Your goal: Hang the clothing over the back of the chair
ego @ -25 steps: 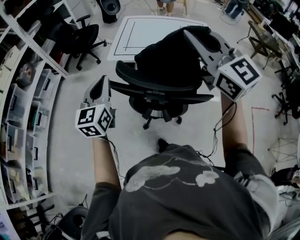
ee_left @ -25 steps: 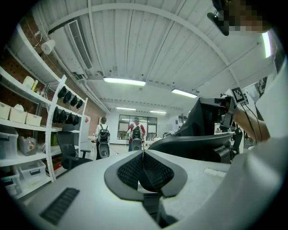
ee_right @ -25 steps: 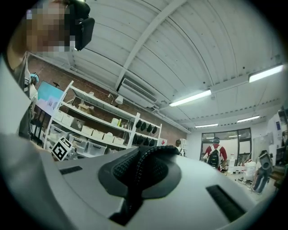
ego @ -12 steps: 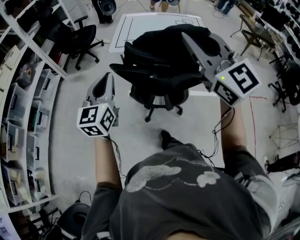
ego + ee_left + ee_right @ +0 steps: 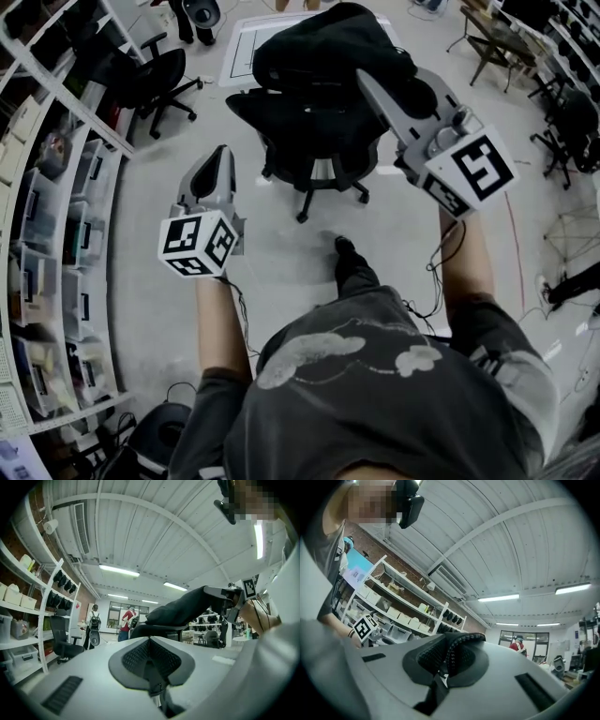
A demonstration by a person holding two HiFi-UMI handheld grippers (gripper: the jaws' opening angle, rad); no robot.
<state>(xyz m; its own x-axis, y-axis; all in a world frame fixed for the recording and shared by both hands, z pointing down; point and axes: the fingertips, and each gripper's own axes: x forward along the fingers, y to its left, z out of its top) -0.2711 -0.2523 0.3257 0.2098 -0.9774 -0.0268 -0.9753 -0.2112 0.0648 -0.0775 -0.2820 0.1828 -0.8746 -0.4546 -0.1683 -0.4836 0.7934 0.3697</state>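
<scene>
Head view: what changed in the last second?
The chair, the black garment over it and the white floor mat all shifted up the frame, farther from the person, who seems to have backed off. The garment's bulk now lies beyond the right gripper rather than beneath it. Unchanged: right gripper shut on the garment, left gripper shut and empty, nothing released.
</scene>
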